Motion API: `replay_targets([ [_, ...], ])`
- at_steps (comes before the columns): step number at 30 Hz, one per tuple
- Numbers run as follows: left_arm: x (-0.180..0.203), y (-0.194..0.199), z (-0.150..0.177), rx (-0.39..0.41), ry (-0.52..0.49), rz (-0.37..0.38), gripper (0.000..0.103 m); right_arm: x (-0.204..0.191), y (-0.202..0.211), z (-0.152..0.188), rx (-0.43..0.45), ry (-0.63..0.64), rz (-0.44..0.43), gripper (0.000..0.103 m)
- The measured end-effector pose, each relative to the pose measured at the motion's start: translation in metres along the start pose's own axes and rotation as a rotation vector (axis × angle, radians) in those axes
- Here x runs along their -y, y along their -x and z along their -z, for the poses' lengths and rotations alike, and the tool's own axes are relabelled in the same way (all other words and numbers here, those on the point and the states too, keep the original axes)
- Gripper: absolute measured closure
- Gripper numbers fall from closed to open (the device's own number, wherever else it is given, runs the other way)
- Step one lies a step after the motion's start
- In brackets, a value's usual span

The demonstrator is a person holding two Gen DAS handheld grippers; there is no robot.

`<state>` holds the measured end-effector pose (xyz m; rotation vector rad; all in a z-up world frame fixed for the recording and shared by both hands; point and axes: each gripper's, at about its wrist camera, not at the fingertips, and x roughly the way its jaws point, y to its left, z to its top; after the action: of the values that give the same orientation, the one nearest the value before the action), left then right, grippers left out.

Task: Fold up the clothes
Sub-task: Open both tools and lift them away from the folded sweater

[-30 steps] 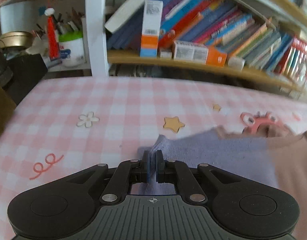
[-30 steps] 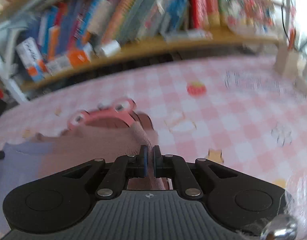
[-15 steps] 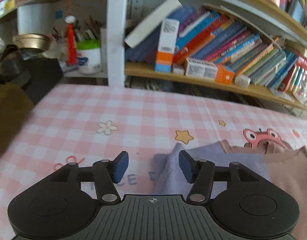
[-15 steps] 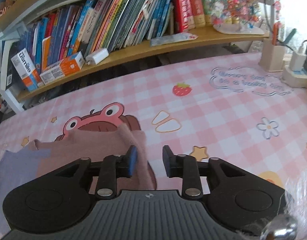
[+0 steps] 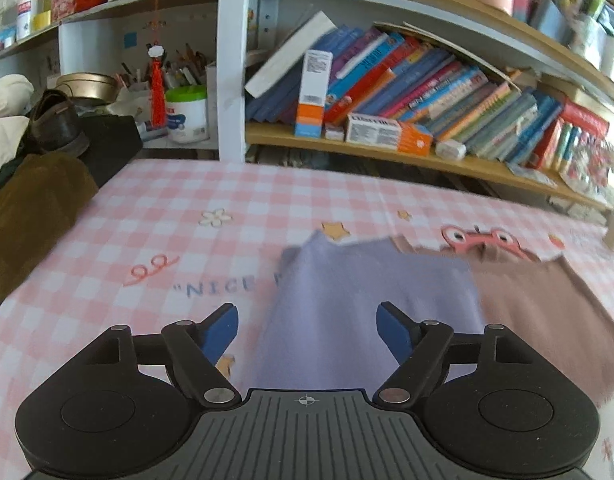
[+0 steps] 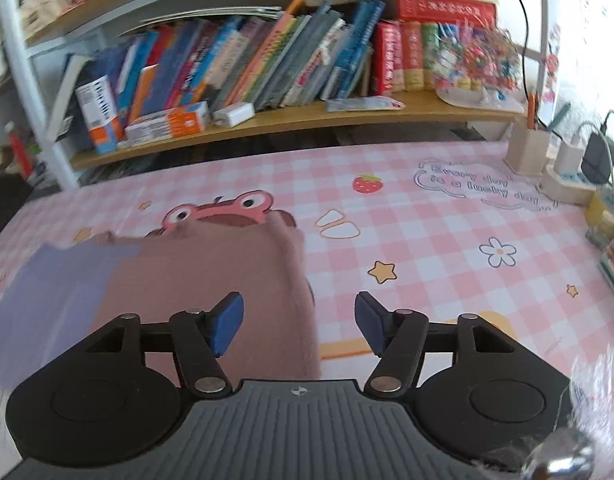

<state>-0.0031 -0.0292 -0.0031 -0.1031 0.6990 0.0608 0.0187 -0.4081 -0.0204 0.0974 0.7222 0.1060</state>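
Observation:
A garment with a lavender half (image 5: 371, 300) and a dusty-pink half (image 5: 547, 312) lies flat on the pink checked tablecloth (image 5: 167, 220). My left gripper (image 5: 307, 332) is open and empty above the lavender part's left edge. In the right wrist view the pink half (image 6: 211, 272) and the lavender half (image 6: 51, 292) lie side by side. My right gripper (image 6: 299, 324) is open and empty over the garment's right edge. The cloth's near part is hidden under both gripper bodies.
A bookshelf (image 5: 407, 92) full of books stands along the table's far edge. Dark clothes and a shoe (image 5: 51, 124) are piled at the left. A pencil holder (image 6: 527, 152) and a power strip (image 6: 571, 180) sit at the table's far right.
Both grippers were shut on the garment's far corners one second ago. They let go, opened wide, and pulled back and up; the garment now lies flat.

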Motion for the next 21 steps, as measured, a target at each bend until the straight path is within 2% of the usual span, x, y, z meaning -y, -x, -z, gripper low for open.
replay_targets([
  [4, 0.012, 0.014, 0.013, -0.016, -0.014, -0.022, 0.024, -0.005, 0.016, 0.010, 0.000, 0.036, -0.007, 0.033],
  [10, 0.027, 0.033, 0.031, -0.028, -0.009, -0.095, 0.024, -0.006, 0.031, 0.028, -0.034, 0.083, 0.018, 0.021],
  [13, 0.033, 0.041, 0.038, -0.041, 0.000, -0.092, 0.023, -0.006, 0.037, 0.039, -0.057, 0.092, 0.029, 0.018],
  [15, 0.039, 0.046, 0.044, -0.051, 0.000, -0.092, 0.016, -0.005, 0.040, 0.047, -0.074, 0.091, 0.033, 0.016],
  [21, 0.057, 0.058, 0.060, -0.074, -0.011, -0.090, 0.015, -0.007, 0.053, 0.069, -0.105, 0.095, 0.025, 0.011],
])
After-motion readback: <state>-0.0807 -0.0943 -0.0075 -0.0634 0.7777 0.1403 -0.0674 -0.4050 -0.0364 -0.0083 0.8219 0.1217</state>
